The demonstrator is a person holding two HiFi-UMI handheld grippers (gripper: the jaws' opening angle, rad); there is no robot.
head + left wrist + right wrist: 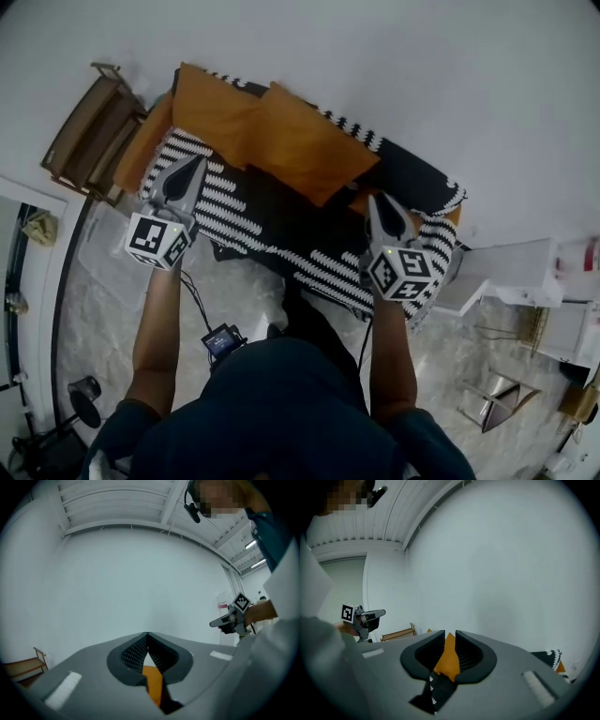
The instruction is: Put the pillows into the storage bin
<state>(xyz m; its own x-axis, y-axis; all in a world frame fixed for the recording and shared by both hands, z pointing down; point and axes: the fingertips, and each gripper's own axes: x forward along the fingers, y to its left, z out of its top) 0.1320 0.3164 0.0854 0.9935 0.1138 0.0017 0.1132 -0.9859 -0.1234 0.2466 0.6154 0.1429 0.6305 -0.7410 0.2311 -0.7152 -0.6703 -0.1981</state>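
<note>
Two orange pillows (pixel 216 112) (pixel 305 141) lie on a sofa under a black-and-white patterned blanket (pixel 234 202). My left gripper (pixel 198 161) hovers over the blanket's left part, pointing at the pillows. Its jaws meet at the tip (pixel 147 633), shut, and orange pillow fabric (pixel 152 681) shows in the gap lower down. My right gripper (pixel 377 199) hangs over the sofa's right end. Its jaws stand slightly apart (pixel 450 637) with an orange pillow corner (pixel 449 658) in the narrow gap. Whether the pads touch it I cannot tell.
A wooden chair (pixel 89 131) stands left of the sofa. White box-like furniture (pixel 511 272) sits at the right by the wall. A small device with a cable (pixel 222 340) lies on the marble floor by the person's feet.
</note>
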